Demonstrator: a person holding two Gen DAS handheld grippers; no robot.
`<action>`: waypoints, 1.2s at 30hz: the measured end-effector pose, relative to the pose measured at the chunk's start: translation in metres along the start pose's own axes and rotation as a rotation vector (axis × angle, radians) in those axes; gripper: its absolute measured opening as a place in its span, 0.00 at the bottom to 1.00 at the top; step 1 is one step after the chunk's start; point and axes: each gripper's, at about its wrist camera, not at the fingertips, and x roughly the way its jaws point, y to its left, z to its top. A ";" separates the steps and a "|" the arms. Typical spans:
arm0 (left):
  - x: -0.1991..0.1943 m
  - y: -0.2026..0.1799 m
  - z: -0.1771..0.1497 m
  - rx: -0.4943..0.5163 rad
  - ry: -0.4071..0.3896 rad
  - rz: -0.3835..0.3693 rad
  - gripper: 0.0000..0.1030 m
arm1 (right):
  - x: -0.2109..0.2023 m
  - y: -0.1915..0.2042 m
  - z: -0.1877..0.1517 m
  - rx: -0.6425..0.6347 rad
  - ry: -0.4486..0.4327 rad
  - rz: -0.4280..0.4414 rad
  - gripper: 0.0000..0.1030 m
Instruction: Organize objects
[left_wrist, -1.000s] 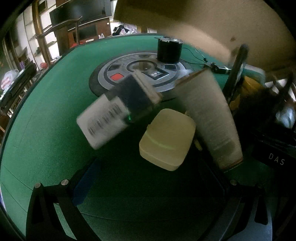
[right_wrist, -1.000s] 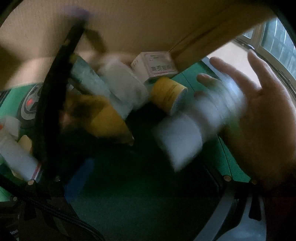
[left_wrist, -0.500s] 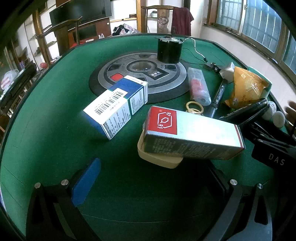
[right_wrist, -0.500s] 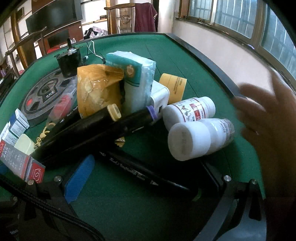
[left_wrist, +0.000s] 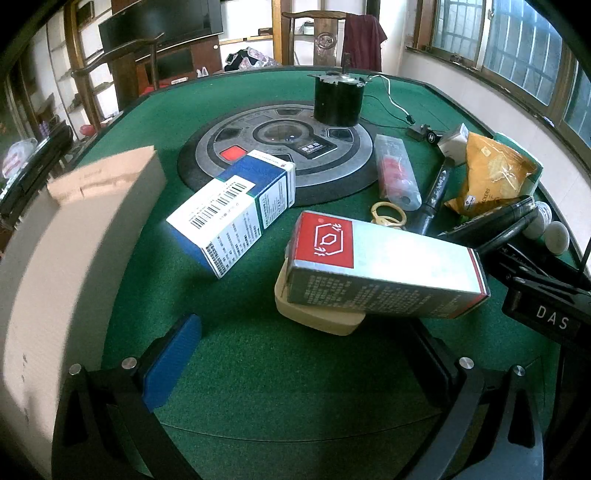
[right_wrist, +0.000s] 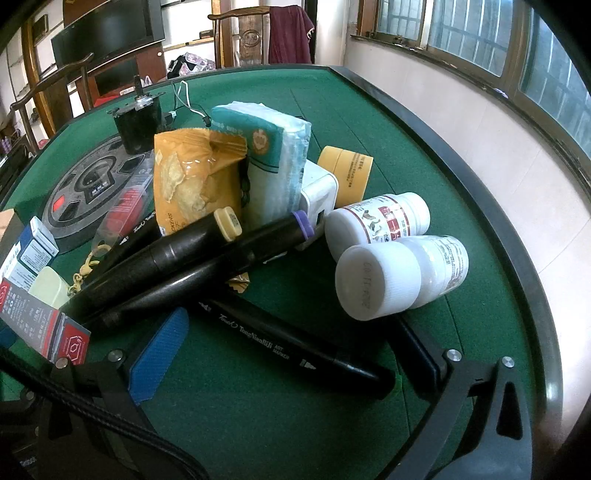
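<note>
A green felt table (left_wrist: 155, 236) filled both views, with a round grey panel (left_wrist: 207, 155) set in its middle. At the left edge of the left wrist view stood a pale cardboard box (left_wrist: 62, 258), blurred. On the panel's far side sat a black motor (left_wrist: 337, 99). A blue and white carton (left_wrist: 236, 218) leaned on the panel's near rim. Beside it a silver carton with a red end (left_wrist: 384, 273) lay across a cream case (left_wrist: 321, 319).

In the right wrist view a heap sat mid-table: a teal tissue pack (right_wrist: 273, 162) upright behind an orange snack bag (right_wrist: 192, 184), a yellow tape roll (right_wrist: 347, 170), a small white box (right_wrist: 319, 195), and two white pill bottles (right_wrist: 399, 266) lying on their sides, touching. Three black markers (right_wrist: 295, 347) lay crossed in front, the nearest one between the right gripper's fingers.

The left gripper (left_wrist: 306, 354) was spread wide over bare felt, holding nothing. The right gripper (right_wrist: 288, 354) was likewise released, its blue pad (right_wrist: 159, 350) apart from the marker.
</note>
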 end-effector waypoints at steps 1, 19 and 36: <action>0.000 0.000 0.000 0.000 0.000 0.000 0.99 | 0.000 0.000 0.000 0.000 0.000 0.000 1.00; -0.001 -0.001 0.002 0.000 0.001 0.001 0.99 | -0.001 0.000 0.001 -0.005 0.000 0.000 1.00; -0.003 -0.002 0.003 -0.003 0.002 0.003 0.99 | 0.003 0.002 0.001 -0.038 0.058 0.018 1.00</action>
